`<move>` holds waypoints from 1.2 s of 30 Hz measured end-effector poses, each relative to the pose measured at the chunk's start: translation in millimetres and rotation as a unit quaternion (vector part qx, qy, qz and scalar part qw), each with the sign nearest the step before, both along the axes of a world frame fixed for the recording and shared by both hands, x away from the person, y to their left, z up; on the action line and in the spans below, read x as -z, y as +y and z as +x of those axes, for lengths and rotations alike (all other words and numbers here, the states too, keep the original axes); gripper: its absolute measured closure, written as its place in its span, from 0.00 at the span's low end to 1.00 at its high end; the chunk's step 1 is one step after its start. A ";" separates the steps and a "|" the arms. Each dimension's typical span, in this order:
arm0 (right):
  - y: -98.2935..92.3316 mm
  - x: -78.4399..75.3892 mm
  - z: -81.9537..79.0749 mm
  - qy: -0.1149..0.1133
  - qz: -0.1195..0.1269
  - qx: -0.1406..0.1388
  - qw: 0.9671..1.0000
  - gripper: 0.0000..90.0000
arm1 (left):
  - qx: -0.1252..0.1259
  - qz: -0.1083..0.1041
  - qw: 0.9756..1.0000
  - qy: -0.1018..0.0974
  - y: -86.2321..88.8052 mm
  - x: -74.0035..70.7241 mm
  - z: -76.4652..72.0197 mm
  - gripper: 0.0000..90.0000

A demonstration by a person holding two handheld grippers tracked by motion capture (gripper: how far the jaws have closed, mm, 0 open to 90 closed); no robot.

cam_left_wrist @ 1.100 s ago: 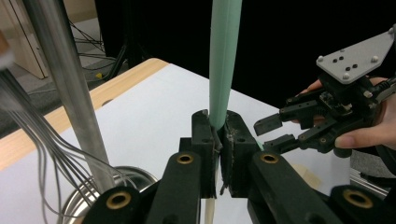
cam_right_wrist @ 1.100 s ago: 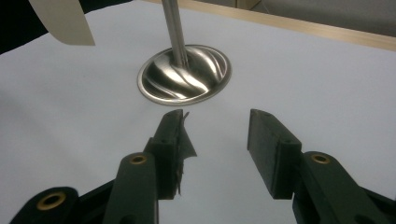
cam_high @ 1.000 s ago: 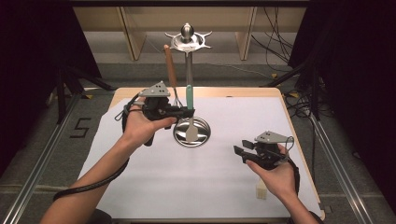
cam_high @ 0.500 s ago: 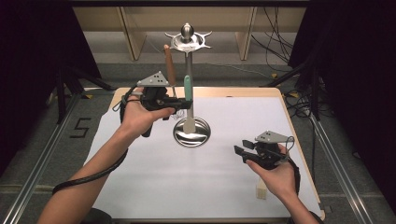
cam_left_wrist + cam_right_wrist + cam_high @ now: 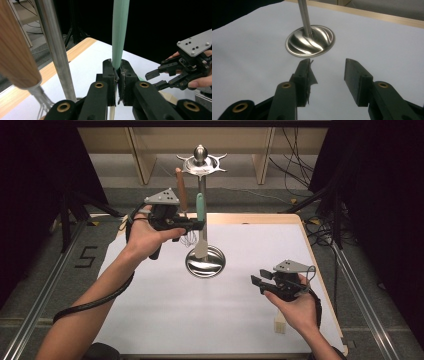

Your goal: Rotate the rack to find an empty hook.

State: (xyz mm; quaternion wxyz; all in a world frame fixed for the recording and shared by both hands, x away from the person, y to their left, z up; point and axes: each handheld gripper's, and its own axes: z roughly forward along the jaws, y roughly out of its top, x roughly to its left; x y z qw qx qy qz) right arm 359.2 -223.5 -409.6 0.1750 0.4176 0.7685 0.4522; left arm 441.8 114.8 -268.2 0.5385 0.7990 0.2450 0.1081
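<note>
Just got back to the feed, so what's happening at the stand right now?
A person holds a claw in each hand. The left claw is shut on the green-handled spatula, holding it upright beside the pole of the metal utensil stand, where a wooden-handled whisk hangs. Whether the spatula is hooked onto the stand is hard to tell. The right claw is open, holding nothing, low over the white mat.

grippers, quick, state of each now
left gripper: shut on the green spatula handle.
right gripper: open, nothing between its jaws.
</note>
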 end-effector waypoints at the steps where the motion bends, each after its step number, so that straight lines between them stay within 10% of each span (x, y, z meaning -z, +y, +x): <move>1: 0.7 -0.1 -0.9 0.007 0.004 0.002 1.000 0.64 | 0.001 0.003 1.000 0.000 -0.2 -2.8 -0.1 0.94; 25: 1.2 1.3 0.3 0.003 0.007 0.003 1.000 0.64 | 0.007 0.002 1.000 -0.006 1.2 -20.8 7.4 0.93; 26: 1.3 1.1 0.2 0.003 0.007 0.003 1.000 0.64 | 0.021 0.016 0.999 -0.033 2.9 -22.4 12.1 0.93; 34: 0.7 0.3 -1.1 0.020 0.013 0.010 1.000 0.64 | 0.012 0.001 1.000 -0.007 0.7 -23.9 9.3 0.93; 36: 0.5 0.5 -0.6 0.016 0.012 0.008 1.000 0.64 | 0.027 0.021 0.999 -0.038 2.2 -24.6 12.4 0.93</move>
